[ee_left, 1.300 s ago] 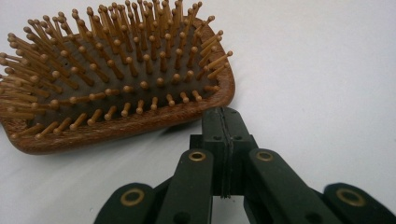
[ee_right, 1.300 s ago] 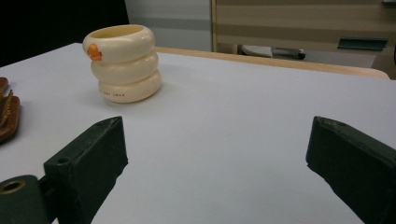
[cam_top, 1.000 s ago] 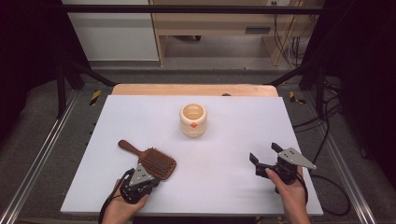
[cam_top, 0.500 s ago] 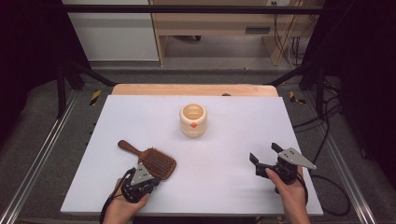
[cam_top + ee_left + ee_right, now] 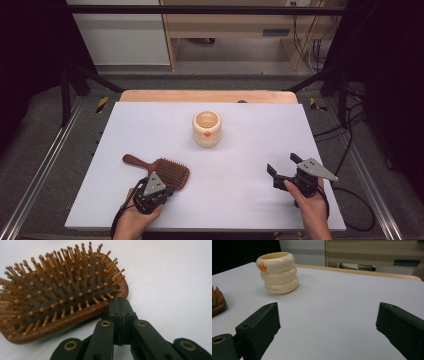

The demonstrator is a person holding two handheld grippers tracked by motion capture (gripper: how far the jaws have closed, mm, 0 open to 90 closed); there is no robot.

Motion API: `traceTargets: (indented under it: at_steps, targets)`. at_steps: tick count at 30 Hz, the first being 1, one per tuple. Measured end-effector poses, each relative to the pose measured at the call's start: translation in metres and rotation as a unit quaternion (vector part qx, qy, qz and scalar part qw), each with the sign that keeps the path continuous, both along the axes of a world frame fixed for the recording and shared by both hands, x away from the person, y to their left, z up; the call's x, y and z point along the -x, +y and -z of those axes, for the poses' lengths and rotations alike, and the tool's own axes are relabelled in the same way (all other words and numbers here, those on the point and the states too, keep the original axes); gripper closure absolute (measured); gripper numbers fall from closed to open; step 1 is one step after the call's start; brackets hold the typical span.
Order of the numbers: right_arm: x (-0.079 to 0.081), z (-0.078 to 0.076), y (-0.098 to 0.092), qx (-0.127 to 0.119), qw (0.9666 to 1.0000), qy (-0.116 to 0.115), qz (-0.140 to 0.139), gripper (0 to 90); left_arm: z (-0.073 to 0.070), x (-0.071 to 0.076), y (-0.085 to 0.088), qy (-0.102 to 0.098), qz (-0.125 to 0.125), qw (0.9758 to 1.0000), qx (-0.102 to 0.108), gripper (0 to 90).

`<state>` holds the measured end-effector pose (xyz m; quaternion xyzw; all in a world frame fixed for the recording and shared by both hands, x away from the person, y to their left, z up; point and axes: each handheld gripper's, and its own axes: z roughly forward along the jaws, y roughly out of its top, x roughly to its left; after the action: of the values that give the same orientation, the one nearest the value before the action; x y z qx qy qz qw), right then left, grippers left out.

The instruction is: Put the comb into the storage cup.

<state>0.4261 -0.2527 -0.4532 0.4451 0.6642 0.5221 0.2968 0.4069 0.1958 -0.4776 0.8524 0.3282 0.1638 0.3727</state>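
A wooden paddle hairbrush (image 5: 167, 172) lies bristles-up on the white table (image 5: 150, 125), at the front left, its handle pointing left and away. My left gripper (image 5: 165, 189) sits just in front of the brush head. In the left gripper view its jaws are pressed together with nothing between them, and the left gripper's tip (image 5: 119, 300) is at the rim of the hairbrush (image 5: 62, 290). A cream ringed cup (image 5: 207, 129) with an orange spot stands upright in the table's middle. My right gripper (image 5: 282, 164) rests at the front right, open and empty, facing the cup (image 5: 278, 272).
The table's wooden far edge (image 5: 210, 96) runs along the back. Metal rails flank both sides, and cables hang off the right. A bare white surface lies between the brush, the cup and the right gripper (image 5: 328, 310). The hairbrush edge (image 5: 217, 302) shows at the left.
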Motion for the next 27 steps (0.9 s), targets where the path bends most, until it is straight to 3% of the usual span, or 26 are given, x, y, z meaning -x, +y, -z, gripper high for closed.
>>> traceTargets:
  at_steps: [9, 27]
  targets:
    - [-0.001, 0.0, 0.0, 0.001, 1.0, 0.0, -0.002, 5.6, -0.001, -0.013, -0.006, -0.006, -0.001, 1.0, -0.003, 89.7]
    - [-0.001, 0.0, 0.0, -0.001, 1.0, 0.0, -0.003, 5.6, -0.003, -0.031, -0.022, -0.022, 0.004, 0.9993, -0.029, 89.8]
